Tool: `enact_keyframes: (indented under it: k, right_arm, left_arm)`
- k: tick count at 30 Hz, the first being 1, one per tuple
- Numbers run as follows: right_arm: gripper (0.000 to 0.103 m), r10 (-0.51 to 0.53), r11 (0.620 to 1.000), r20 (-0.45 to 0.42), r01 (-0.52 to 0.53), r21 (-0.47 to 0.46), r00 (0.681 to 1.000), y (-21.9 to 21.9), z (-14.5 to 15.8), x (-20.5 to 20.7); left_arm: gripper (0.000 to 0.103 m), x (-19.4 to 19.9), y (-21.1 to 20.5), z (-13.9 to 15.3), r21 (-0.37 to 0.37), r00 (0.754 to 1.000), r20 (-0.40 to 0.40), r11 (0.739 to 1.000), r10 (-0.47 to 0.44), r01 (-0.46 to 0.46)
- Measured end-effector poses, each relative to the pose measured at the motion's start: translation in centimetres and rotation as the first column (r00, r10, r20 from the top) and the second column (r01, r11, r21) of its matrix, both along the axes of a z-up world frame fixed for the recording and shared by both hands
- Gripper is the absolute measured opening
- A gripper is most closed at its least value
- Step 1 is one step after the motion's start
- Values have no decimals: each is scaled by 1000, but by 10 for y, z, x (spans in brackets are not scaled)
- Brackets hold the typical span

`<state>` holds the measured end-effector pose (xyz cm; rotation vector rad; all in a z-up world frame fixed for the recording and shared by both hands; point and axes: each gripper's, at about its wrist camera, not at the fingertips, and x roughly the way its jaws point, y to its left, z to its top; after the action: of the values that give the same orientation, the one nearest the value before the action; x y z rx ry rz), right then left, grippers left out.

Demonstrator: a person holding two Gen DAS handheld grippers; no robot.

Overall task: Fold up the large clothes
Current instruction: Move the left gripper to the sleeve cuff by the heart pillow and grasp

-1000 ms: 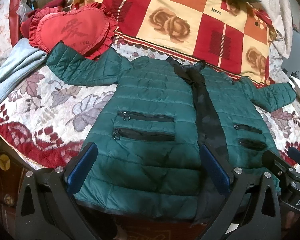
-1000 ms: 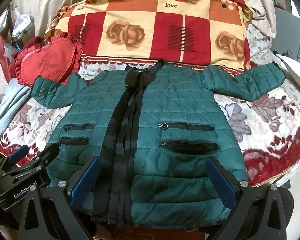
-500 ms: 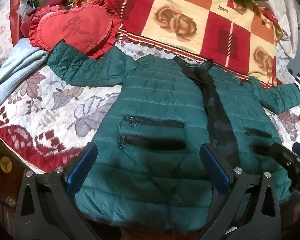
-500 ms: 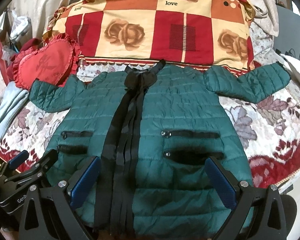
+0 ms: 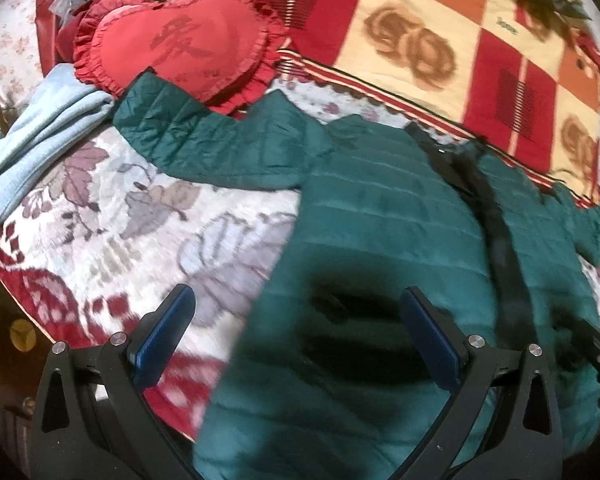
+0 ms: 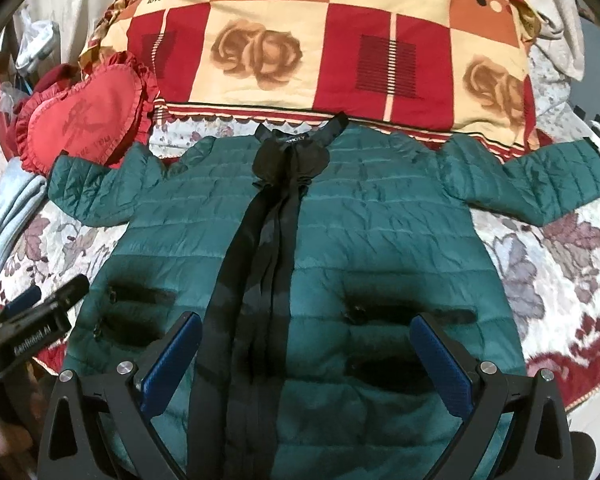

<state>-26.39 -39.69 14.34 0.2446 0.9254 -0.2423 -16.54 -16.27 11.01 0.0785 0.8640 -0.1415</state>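
1. Lying flat on the bed (image 6: 560,264): green jacket (image 6: 380,232), collar away from you, hem nearest, sleeves spread sideways.
2. Your left tongs (image 5: 296,336) and right tongs (image 6: 306,364): both spread wide, empty, over the hem.

Red heart cushion (image 6: 82,120), rose-patterned quilt (image 6: 320,52), perhaps folded blue garment (image 5: 40,128)

jacket (image 5: 380,220) hem cut off by edge; pocket zippers (image 5: 348,312) motion-blurred.
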Motion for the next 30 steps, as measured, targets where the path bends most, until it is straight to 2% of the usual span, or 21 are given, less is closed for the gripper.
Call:
enact_keyframes:
  k: [11,18,23,30]
  right_arm:
    - [103,41,999,-8,-40,14,999,-4,-6,40]
    - [103,46,998,-22,-45,47,999,-7,-10,48]
    - [103,69,997,-39,-67,44,997,-2,-12,49]
    - [103,83,995,-54,-79,66,995,0,-15,54]
  left_arm:
    - [102,69,44,5,-7,993,-59,995,103,-103]
    - [102,132,97,21,23,973,-14,973,230,-229]
    - [102,180,131,14,44,955,6,954,297,-297]
    - [102,235,175,-2,-18,928,25,929,371,-370]
